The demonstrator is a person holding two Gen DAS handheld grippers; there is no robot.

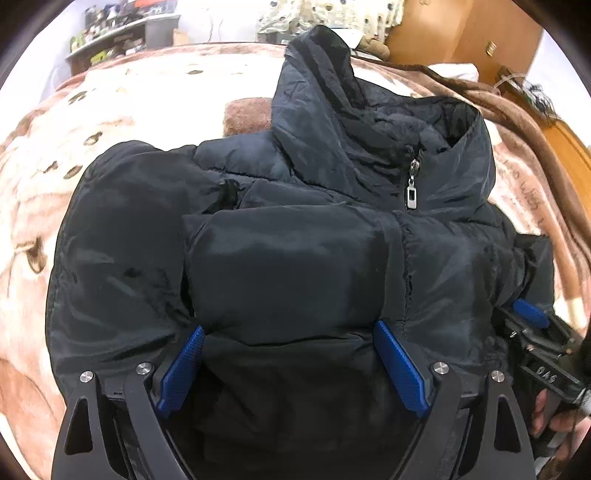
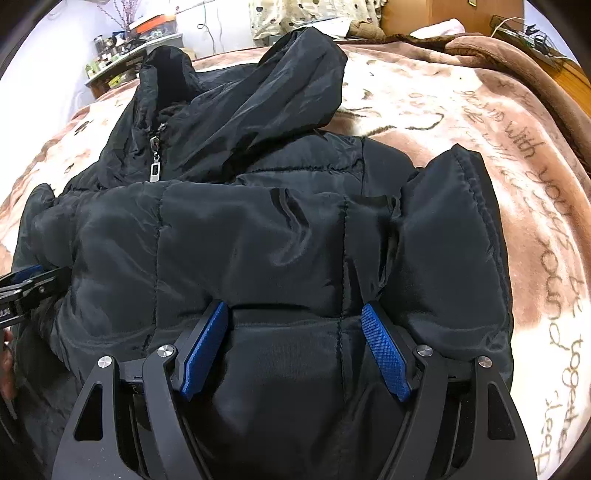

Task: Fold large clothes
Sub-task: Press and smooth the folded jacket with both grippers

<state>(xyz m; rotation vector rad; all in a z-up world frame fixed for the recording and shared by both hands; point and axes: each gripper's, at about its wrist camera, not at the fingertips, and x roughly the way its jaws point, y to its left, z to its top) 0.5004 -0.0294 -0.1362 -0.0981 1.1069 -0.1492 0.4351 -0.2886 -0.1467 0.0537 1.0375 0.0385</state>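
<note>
1. Basically looking at a black puffer jacket (image 1: pixel 295 258) spread on the bed's brown blanket (image 1: pixel 44 206), hood (image 2: pixel 280 85) toward the far side, zipped up so it folds as one slab.
2. Left gripper (image 1: pixel 291 363) and right gripper (image 2: pixel 295 345): jaws spread wide, straddling puffy bottom folds; can't tell if pressing or loose.
3. No containers anywhere close, just a cluttered shelf (image 1: pixel 122 33) way back.

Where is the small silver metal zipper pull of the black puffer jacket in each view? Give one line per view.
Left wrist view: the silver zipper pull hangs right of centre, below the collar.
Right wrist view: the silver zipper pull sits upper left, under the collar.
Shared landmark: the black hood, lying above the pull in both.
</note>
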